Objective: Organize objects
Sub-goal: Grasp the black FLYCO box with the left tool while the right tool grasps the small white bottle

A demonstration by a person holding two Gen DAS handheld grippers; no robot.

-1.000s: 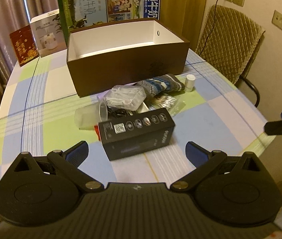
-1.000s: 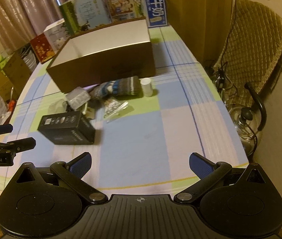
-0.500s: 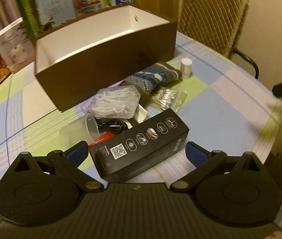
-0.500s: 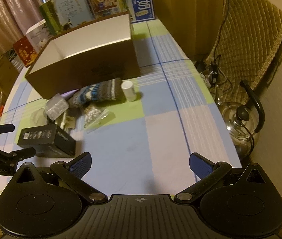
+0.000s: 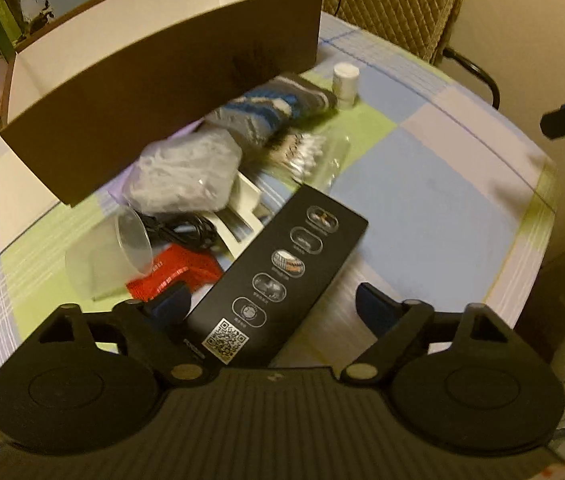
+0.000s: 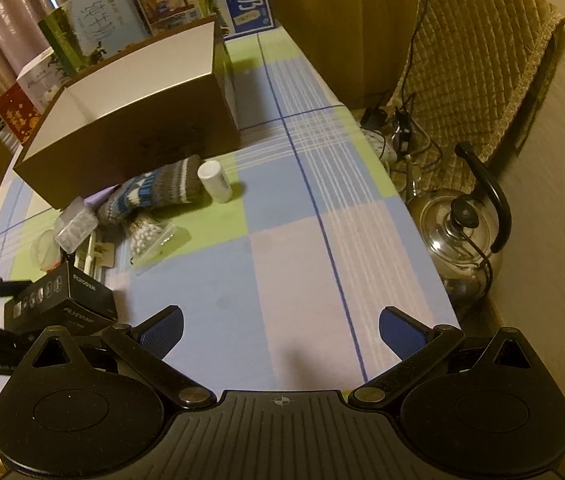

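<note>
Left wrist view: my left gripper (image 5: 270, 304) has closed in on the black carton (image 5: 282, 276) since a second ago; its spread fingers now straddle the carton's near end, not yet pinching. I judge the grasp is next, then the lift into the brown storage box (image 5: 154, 92) at the table's far edge. The carton is matte, rigid cardboard with glossy icons, lying flat near the table's near edge beside a red packet (image 5: 174, 272) and a clear plastic cup (image 5: 106, 256). My right gripper (image 6: 280, 330) hangs spread and empty above the checked tablecloth (image 6: 282, 280).
</note>
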